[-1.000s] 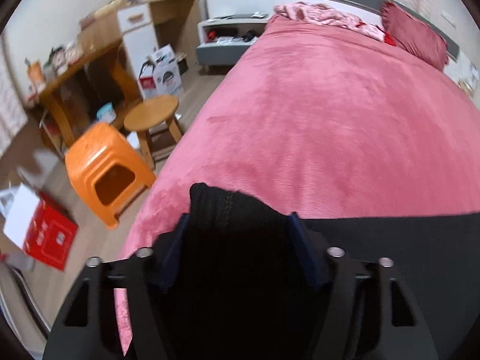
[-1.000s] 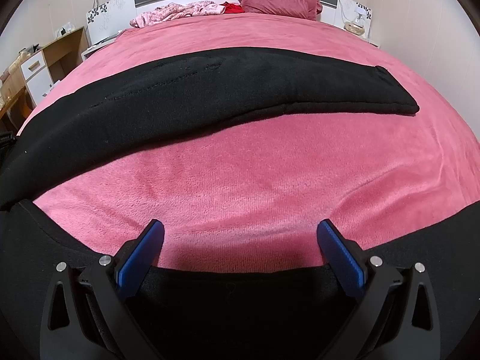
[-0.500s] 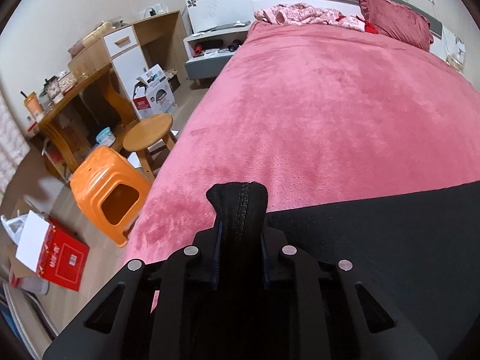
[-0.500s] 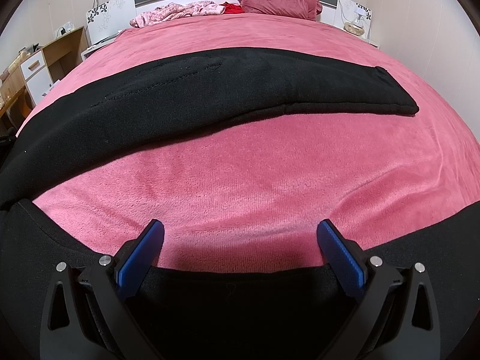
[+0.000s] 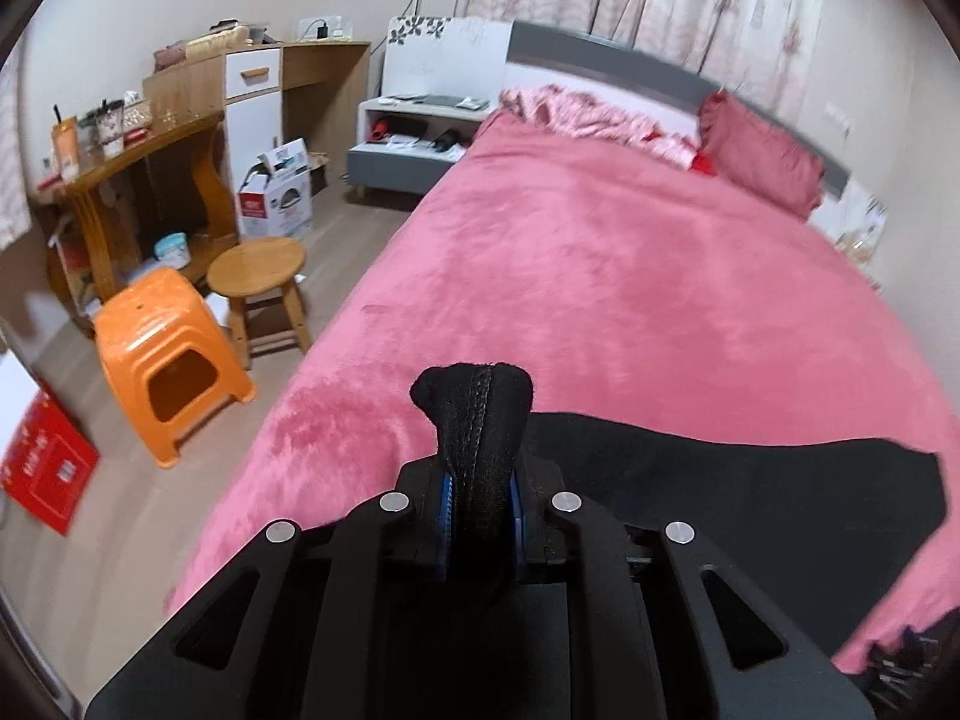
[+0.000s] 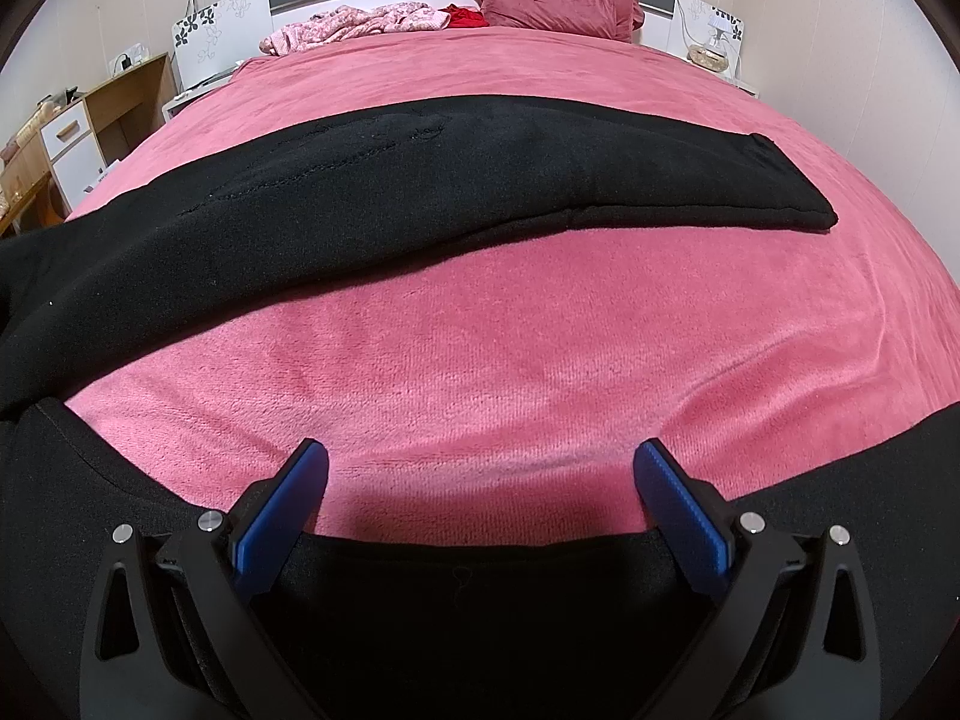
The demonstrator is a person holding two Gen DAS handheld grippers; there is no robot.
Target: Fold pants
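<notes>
Left gripper (image 5: 480, 519) jaws were closing and had clamped a bunched seam edge of the black fleece pants (image 5: 750, 480); a sec earlier the jaws stood wide around that fold. Fabric rose w/ the gripper, so the lift for the fold had probably begun. Rest of the garment trailed right of the gripper across the pink plush bed cover (image 5: 600, 276).

Right gripper (image 6: 480, 498) was released, jaws wide, nothing between the pads; unchanged vs. earlier frames. Pants leg lay ahead of it, another black section directly beneath.

Pose: both grippers pitched downward; left angled toward the bed's side edge.
</notes>
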